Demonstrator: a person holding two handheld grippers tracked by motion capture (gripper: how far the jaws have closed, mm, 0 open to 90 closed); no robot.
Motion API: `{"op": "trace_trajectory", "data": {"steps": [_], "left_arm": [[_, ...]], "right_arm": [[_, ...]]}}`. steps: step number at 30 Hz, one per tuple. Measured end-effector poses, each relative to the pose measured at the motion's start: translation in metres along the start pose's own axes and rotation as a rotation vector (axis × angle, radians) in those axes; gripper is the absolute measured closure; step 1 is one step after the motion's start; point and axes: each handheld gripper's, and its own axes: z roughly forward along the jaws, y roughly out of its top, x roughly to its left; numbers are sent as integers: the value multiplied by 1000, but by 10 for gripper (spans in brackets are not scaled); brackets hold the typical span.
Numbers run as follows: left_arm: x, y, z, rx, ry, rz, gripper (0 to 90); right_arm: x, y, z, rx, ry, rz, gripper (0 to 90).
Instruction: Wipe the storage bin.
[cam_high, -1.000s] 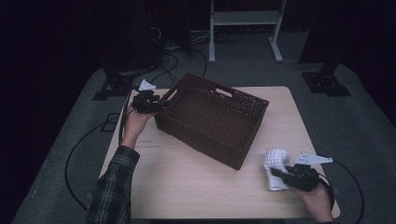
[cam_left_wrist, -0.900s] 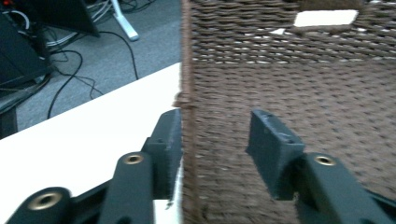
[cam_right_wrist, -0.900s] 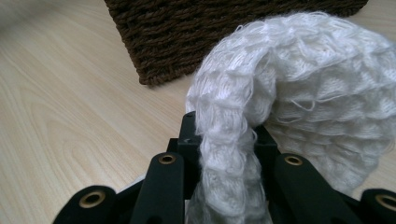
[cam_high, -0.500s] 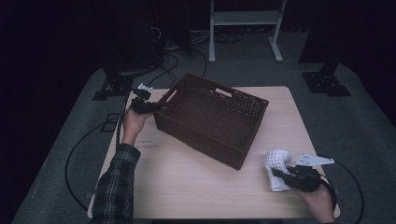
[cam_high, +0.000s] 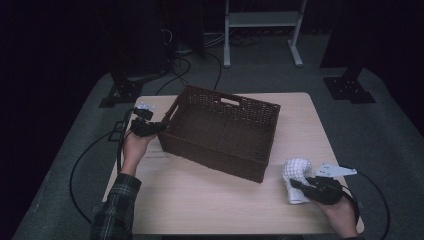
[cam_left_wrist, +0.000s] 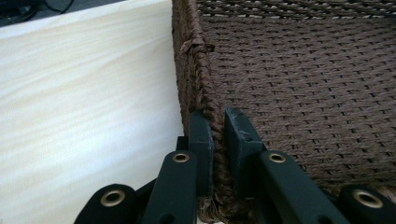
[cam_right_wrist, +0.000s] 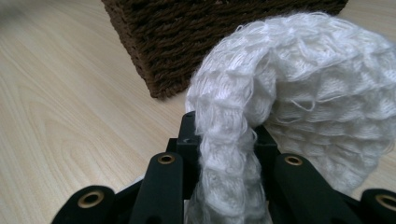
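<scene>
Basket (cam_high: 222, 132) – brown wicker, mid-table (cam_high: 200, 200), left gripper (cam_high: 159, 127) clamped on rim at its left end. Right gripper (cam_high: 295, 184) pinches white knit cloth (cam_high: 296, 172) – near right, beside basket's corner.

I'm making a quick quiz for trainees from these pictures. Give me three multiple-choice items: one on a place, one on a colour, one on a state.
1. Where is the white knitted cloth?
A. inside the basket
B. on the table, near the basket's corner
C. on the floor

2. What colour is the woven basket?
A. dark brown
B. white
C. green

3. What is the left gripper doing?
A. hanging open
B. holding cloth
C. clamped on the basket's rim

Answers:
1 B, it lies on the wooden table.
2 A, brown weave.
3 C, its jaws straddle the rim.
</scene>
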Motion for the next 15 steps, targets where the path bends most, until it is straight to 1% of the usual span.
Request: {"op": "trace_trajectory", "data": {"steps": [3, 4, 6, 9, 10, 11, 12, 13, 15], "left_arm": [[-3, -12, -11, -5, 1, -10, 812], [-3, -15, -15, -5, 6, -8, 810], [-5, -22, -22, -5, 7, -15, 809], [-6, -29, -27, -25, -1, -5, 796], [-6, -32, -28, -33, -13, 0, 782], [-6, -34, -29, -48, -28, -3, 742], [-5, -36, -32, -78, -50, -3, 710], [-4, -38, -34, -94, -69, -17, 672], [-2, -39, -37, -94, -87, -5, 650]], "right_arm": [[1, 1, 1, -1, 2, -7, 720], [1, 1, 2, -2, 4, -15, 720], [2, 2, 3, 2, 6, -11, 720], [2, 2, 5, 5, 9, -15, 720], [2, 2, 5, 8, 9, -14, 720], [3, 3, 6, 8, 9, -16, 720], [3, 3, 6, 7, 9, -18, 720], [3, 3, 6, 7, 7, -20, 720], [3, 3, 5, 5, 6, -22, 720]]}}
